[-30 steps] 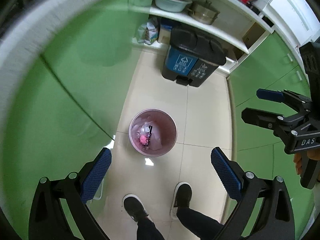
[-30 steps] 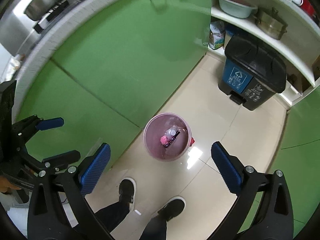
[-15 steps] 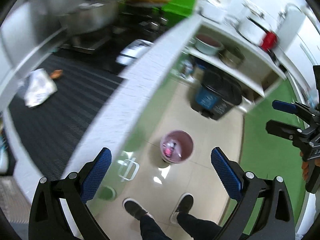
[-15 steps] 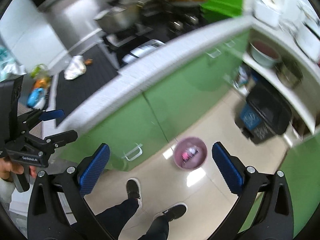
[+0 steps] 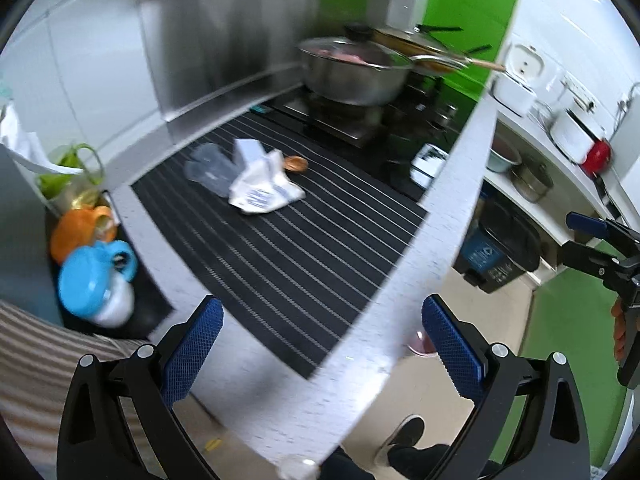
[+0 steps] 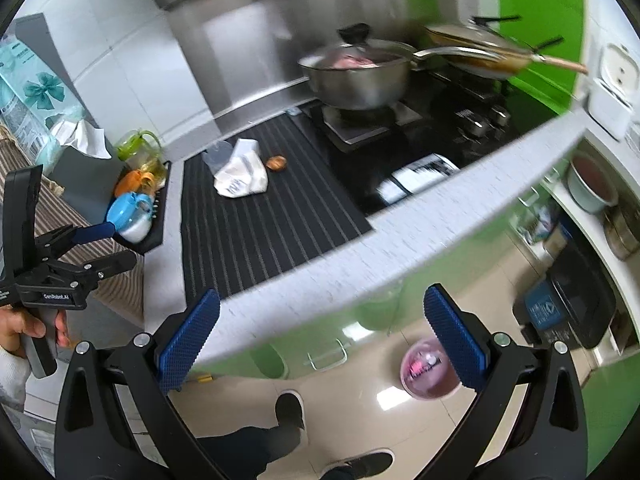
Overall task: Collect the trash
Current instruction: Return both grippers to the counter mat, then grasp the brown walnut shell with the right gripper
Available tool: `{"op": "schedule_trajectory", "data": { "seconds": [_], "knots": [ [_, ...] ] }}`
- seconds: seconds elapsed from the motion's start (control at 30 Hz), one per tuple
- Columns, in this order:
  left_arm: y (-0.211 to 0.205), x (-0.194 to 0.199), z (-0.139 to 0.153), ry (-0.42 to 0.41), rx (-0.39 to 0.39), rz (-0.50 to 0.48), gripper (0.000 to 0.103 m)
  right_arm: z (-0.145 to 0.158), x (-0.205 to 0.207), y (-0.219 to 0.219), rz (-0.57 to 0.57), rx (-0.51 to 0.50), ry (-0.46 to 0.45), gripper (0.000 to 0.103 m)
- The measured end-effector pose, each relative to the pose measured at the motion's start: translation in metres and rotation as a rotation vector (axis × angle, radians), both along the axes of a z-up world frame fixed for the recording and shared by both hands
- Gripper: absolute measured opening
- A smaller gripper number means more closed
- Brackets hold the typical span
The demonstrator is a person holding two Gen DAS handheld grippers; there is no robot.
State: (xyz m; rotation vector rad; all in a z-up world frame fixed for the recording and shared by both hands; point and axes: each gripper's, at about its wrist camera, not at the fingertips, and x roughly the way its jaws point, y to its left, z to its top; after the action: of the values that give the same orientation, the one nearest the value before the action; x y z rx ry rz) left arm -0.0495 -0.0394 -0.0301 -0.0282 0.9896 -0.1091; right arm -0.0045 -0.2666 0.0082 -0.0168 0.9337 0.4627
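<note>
Trash bin half hidden behind right claw.

The black striped counter mat is being viewed obliquely from above by both wrist cameras, the right from further back; the lidded steel pot is being shared too.

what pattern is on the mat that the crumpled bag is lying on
Black with thin pale stripes; the mat under the crumpled bag shows best in the left wrist view.
</note>
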Motion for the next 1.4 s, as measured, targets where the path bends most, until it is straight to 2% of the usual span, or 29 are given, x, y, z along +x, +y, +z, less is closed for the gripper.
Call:
{"op": "schedule_trajectory", "data": {
  "seconds": [0.3,0.6,0.8,1.07,1.4],
  "knots": [
    [0.042,0.029,0.002,-0.007,-0.026,0.025,0.096,0.009,0.042,0.075,0.069,-0.034,-0.026,0.100],
    [0.052,0.068,-0.016,0.017,-0.028,0.091,0.096,-0.007,0.104,0.106,0.176,-0.067,-0.022,0.100],
    [0.054,0.095,-0.035,0.038,-0.050,0.174,0.096,-0.035,0.163,0.129,0.312,-0.108,-0.002,0.100],
    [0.064,0.123,-0.061,0.071,-0.067,0.294,0.096,-0.093,0.231,0.165,0.473,-0.199,0.027,0.100],
    [0.078,0.138,-0.094,0.128,-0.097,0.388,0.096,-0.141,0.271,0.199,0.582,-0.249,0.040,0.100]
  ]
}}
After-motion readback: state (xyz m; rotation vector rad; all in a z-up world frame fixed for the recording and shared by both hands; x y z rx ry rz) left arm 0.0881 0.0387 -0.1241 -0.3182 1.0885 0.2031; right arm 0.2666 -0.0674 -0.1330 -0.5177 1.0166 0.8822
